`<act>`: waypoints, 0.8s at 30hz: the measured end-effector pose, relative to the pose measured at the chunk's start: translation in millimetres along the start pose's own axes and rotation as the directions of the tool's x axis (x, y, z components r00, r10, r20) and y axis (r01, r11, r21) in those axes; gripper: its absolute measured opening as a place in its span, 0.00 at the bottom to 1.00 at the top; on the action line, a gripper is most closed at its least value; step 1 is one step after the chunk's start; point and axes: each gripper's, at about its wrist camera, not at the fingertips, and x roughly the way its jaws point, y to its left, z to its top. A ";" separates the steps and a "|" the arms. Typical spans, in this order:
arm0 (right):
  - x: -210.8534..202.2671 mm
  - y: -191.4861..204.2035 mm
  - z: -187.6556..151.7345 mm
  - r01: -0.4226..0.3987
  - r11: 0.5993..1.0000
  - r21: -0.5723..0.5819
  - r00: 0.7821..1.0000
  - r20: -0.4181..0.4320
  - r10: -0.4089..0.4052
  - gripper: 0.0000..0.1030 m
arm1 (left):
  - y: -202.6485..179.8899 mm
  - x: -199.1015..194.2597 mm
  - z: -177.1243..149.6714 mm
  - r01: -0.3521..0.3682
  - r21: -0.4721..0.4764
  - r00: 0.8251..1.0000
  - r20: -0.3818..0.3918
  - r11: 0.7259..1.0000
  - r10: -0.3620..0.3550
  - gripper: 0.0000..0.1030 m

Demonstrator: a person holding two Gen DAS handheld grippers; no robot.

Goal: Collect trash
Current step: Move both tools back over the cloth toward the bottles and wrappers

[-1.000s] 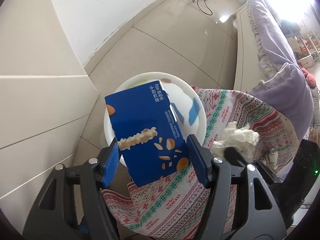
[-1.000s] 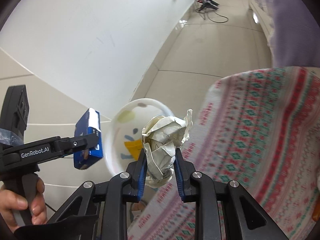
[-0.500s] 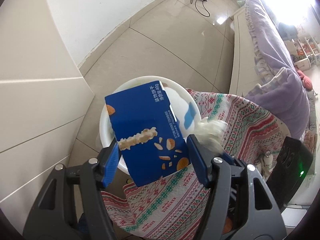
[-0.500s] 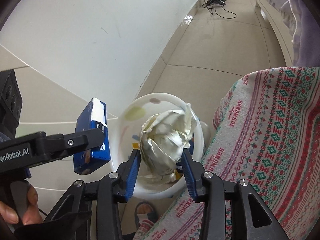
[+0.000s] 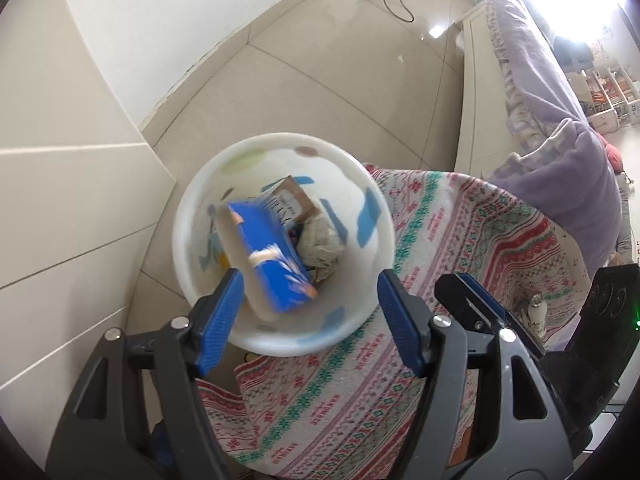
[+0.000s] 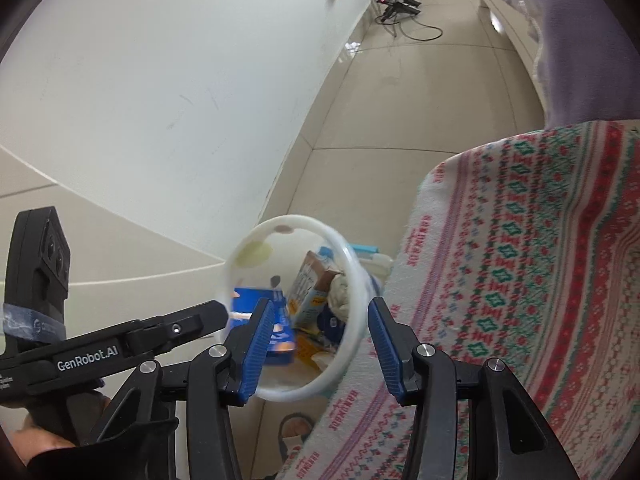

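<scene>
We see a blue snack box (image 5: 269, 258) inside a white waste bin (image 5: 188, 216), directly ahead of and below our left gripper (image 5: 310, 318); it is motion-blurred, so we cannot tell whether it is falling or already resting. Beside it in the bin, to the right, lie a crumpled ball of paper (image 5: 322, 240) and a brown carton (image 5: 292, 200). Our left gripper is spread wide with nothing between its blue pads (image 5: 220, 320). Our right gripper (image 6: 318, 346) is likewise spread and empty, held just right of the left one, with the bin's rim (image 6: 352, 300) showing between its fingers. From that side the box (image 6: 256, 322), the carton (image 6: 314, 290) and the paper (image 6: 340, 294) appear within the bin. To the right of both tools, touching the bin's edge, is a surface covered in a patterned knit cloth (image 5: 460, 248). Beyond the bin stretch a tiled floor (image 5: 328, 68) and a white wall (image 6: 168, 80).
</scene>
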 end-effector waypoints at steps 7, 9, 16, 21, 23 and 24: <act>-33.5 -27.2 0.3 0.028 0.998 0.053 0.999 0.014 -0.029 0.50 | -10.8 -5.5 -2.3 0.013 -0.013 0.999 0.031 1.000 -0.012 0.71; -44.6 -31.0 -0.6 0.045 0.998 0.046 0.999 0.024 -0.046 0.50 | -18.9 -5.4 -4.0 0.006 0.003 0.999 0.038 1.000 -0.006 0.71; -93.7 -55.5 -7.6 0.146 0.989 0.034 0.985 0.084 -0.148 0.53 | -68.1 3.2 -21.3 0.012 0.103 0.999 0.030 0.995 -0.015 0.71; -130.6 -74.6 -12.1 0.249 0.969 -0.008 0.960 0.133 -0.245 0.56 | -115.3 19.7 -41.5 -0.002 0.206 1.000 0.014 0.978 -0.001 0.71; -143.2 -83.3 -16.3 0.301 0.953 -0.040 0.945 0.151 -0.292 0.58 | -136.6 27.8 -53.4 -0.001 0.251 1.000 0.004 0.968 0.000 0.71; -151.4 -89.1 -18.4 0.330 0.942 -0.055 0.935 0.159 -0.318 0.59 | -150.7 32.5 -61.1 0.003 0.281 1.000 -0.005 0.960 -0.002 0.71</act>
